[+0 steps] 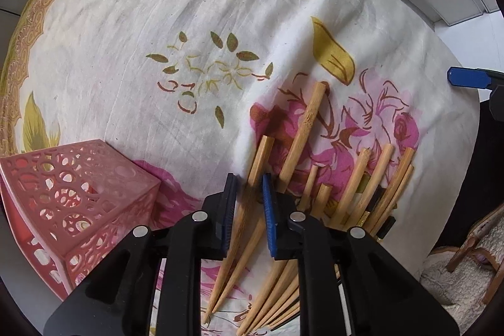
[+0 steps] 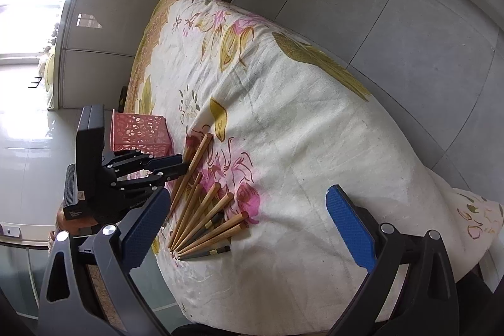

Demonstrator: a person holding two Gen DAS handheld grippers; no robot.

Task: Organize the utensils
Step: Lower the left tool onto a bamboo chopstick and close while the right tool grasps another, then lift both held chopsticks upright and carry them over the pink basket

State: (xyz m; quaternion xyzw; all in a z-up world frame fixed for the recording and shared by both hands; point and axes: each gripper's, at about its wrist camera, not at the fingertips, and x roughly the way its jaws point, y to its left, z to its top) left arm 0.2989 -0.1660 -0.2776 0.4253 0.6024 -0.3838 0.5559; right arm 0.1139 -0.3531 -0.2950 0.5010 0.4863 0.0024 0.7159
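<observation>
Several bamboo chopsticks point(image 1: 307, 128) lie fanned out on the floral cloth; they also show in the right wrist view point(image 2: 201, 210), with a couple of dark ones among them. A pink perforated holder point(image 1: 75, 197) stands at the left, also seen in the right wrist view point(image 2: 138, 131). My left gripper point(image 1: 249, 188) is low over the chopsticks, its jaws narrowly apart around two of them point(image 1: 252, 178); whether it grips them is unclear. It also shows in the right wrist view point(image 2: 176, 166). My right gripper point(image 2: 249, 225) is wide open and empty, held back above the cloth.
The floral cloth point(image 1: 157, 52) covers a rounded table point(image 2: 315, 147). Grey wall panels point(image 2: 378, 5) stand behind it. A wooden chair with a fleecy cover point(image 1: 466, 266) is at the right. A bright tiled floor point(image 2: 25, 131) lies to the left.
</observation>
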